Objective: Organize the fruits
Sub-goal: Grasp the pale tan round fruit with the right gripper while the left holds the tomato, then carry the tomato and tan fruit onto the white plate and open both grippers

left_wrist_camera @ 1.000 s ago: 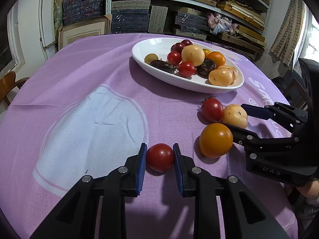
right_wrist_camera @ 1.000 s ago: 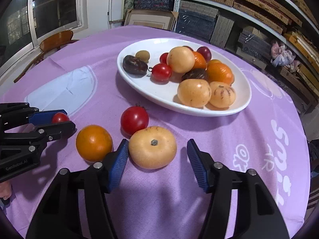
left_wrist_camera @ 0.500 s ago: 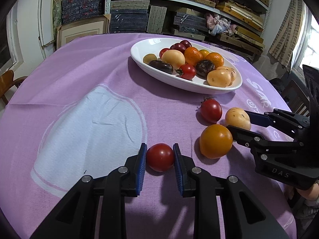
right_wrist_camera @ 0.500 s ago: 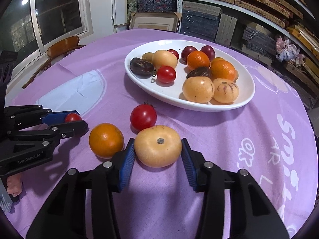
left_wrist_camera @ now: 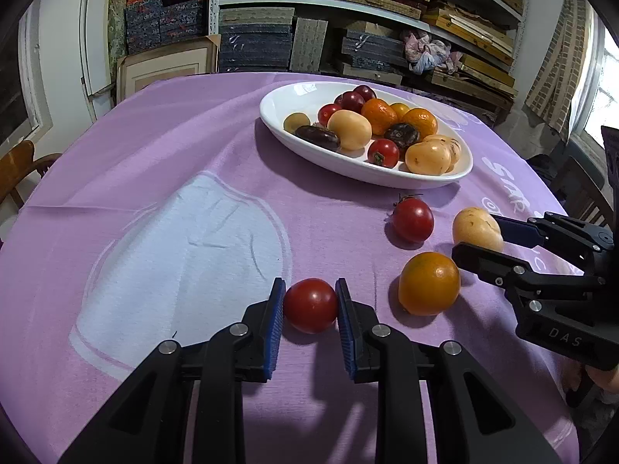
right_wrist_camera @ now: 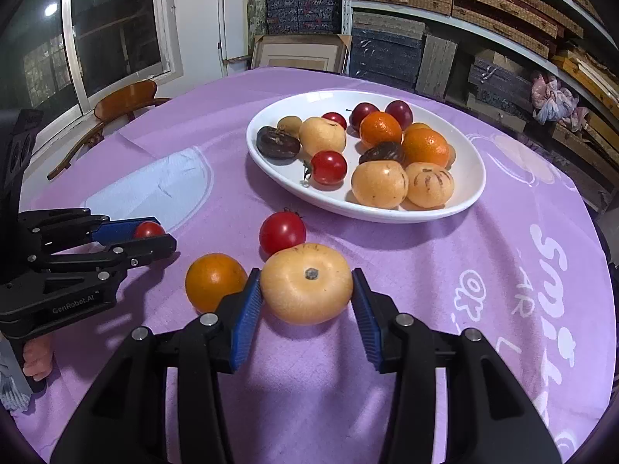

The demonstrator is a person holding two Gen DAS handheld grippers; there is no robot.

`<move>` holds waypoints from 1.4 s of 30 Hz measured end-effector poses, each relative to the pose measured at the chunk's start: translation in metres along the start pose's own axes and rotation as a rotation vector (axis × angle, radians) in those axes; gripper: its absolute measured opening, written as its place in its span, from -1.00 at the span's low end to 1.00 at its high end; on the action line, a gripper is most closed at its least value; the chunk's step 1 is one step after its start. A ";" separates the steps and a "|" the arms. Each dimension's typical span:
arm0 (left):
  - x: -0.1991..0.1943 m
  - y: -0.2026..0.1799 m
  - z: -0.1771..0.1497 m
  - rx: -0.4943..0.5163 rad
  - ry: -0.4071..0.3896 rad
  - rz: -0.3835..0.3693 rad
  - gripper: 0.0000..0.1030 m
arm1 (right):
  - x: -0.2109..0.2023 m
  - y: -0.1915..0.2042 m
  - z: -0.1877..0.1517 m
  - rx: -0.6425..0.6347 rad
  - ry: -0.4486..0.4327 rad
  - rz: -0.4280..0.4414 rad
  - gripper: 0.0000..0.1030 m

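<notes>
Four fruits lie loose on the purple tablecloth (left_wrist_camera: 162, 147): two red tomatoes, one orange tomato (left_wrist_camera: 428, 284) and one pale yellow fruit (right_wrist_camera: 306, 283). The left gripper (left_wrist_camera: 310, 305) is clenched on the small red tomato (left_wrist_camera: 311, 305) near the table's near edge. The right gripper (right_wrist_camera: 305, 301) clasps the yellow fruit, with both pads against its sides. The stemmed red tomato (right_wrist_camera: 282, 232) sits between it and the white oval dish (right_wrist_camera: 470, 178). The cloth toward the left edge lies open. The dish, toward the far edge, holds about thirteen fruits: yellow, orange, red, dark purple.
</notes>
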State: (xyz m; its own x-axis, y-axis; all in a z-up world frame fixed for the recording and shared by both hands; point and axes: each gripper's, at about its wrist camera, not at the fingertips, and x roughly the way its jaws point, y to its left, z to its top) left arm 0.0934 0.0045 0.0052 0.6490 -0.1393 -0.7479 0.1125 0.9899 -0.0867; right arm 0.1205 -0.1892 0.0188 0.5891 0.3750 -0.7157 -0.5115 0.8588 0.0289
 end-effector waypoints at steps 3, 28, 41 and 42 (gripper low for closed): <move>-0.002 -0.001 0.000 0.000 -0.009 0.014 -0.49 | -0.006 0.001 -0.001 0.002 -0.014 -0.002 -0.12; -0.026 -0.009 0.008 0.042 -0.144 0.168 -0.49 | -0.079 -0.021 -0.006 0.122 -0.171 -0.035 -0.12; 0.004 -0.023 0.071 0.084 -0.164 0.174 -0.49 | -0.037 -0.055 0.061 0.166 -0.171 -0.114 -0.12; 0.010 -0.025 0.080 0.075 -0.163 0.165 -0.49 | -0.028 -0.058 0.069 0.173 -0.167 -0.114 -0.12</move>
State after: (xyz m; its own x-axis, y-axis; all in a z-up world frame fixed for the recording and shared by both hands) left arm 0.1569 -0.0236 0.0524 0.7751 0.0153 -0.6316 0.0468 0.9956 0.0816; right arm 0.1764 -0.2258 0.0852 0.7396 0.3122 -0.5963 -0.3296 0.9404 0.0835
